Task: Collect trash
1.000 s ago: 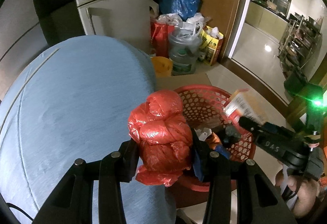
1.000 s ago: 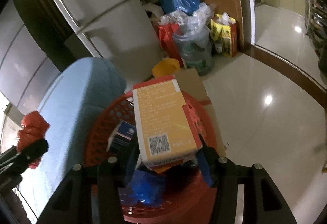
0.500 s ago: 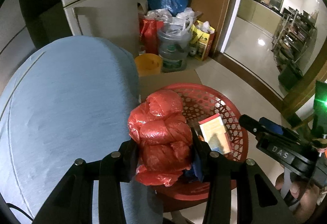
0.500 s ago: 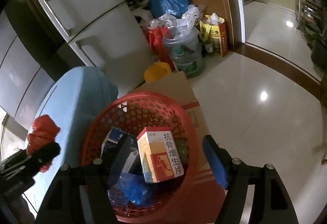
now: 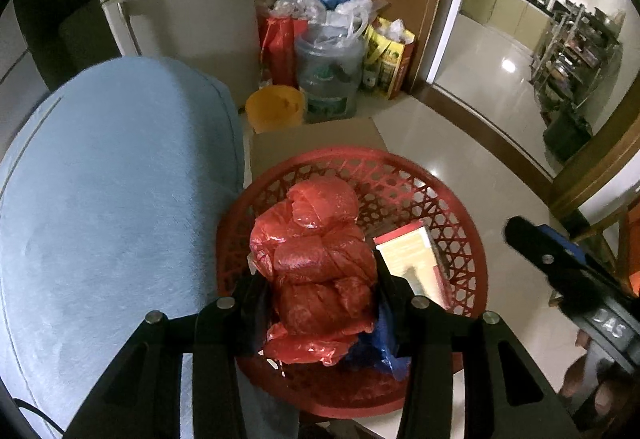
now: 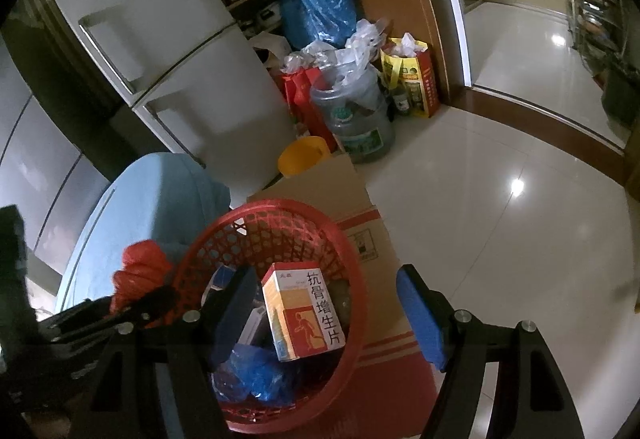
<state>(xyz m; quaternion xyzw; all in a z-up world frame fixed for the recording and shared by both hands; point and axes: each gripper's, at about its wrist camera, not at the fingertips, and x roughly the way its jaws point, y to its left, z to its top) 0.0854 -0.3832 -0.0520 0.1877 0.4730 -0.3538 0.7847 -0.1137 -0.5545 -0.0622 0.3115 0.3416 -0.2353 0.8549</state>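
Holding red bag bundle (image 5: 320,263) clamped in left gripper (image 5: 320,303), hovering over red basket (image 5: 460,223), bundle's long axis running 6 to 12 o'clock between jaws, basket opening directly below and toward 12. Standing spread and empty: right gripper (image 6: 328,311), nothing pinched. Lying loose in basket at its 11 o'clock: orange box (image 6: 302,309), reading 抗骨增生片 down one face. Sitting beneath box: blue plastic (image 6: 256,371). Showing "DAS" lettering on right gripper body in left view. Left being nearer the drop
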